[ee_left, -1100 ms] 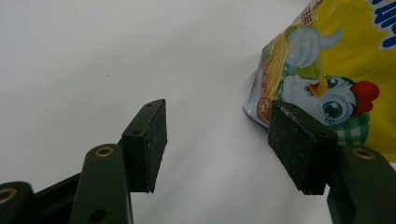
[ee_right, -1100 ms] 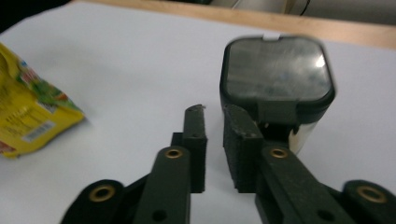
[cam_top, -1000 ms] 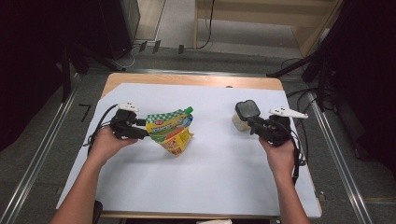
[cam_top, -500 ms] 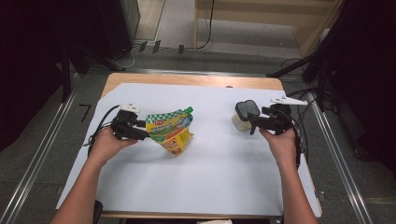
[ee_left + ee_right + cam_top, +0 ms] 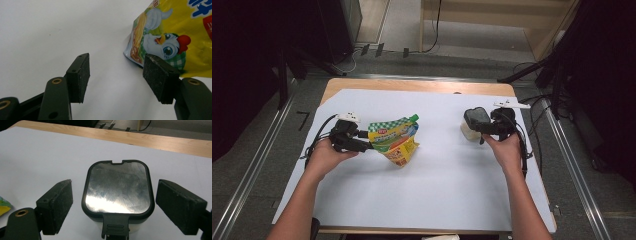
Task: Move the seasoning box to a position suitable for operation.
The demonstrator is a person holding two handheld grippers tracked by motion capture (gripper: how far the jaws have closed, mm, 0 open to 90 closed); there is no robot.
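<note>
Wooden table [image 5: 412, 86], its bare wood showing as a strip along the far edge. Covered almost wholly by a white sheet [image 5: 432, 190], smooth and flat. Lying on the sheet, left of the sheet's middle: a yellow and green pouch [image 5: 396, 140] with a green cap, printed with a cartoon chicken, cap end pointing away from the near edge. Standing on the sheet, right of the middle and well apart from the pouch: a small pale container [image 5: 474, 126] with a black-rimmed, shiny lid, nearer the wooden strip than the pouch.
</note>
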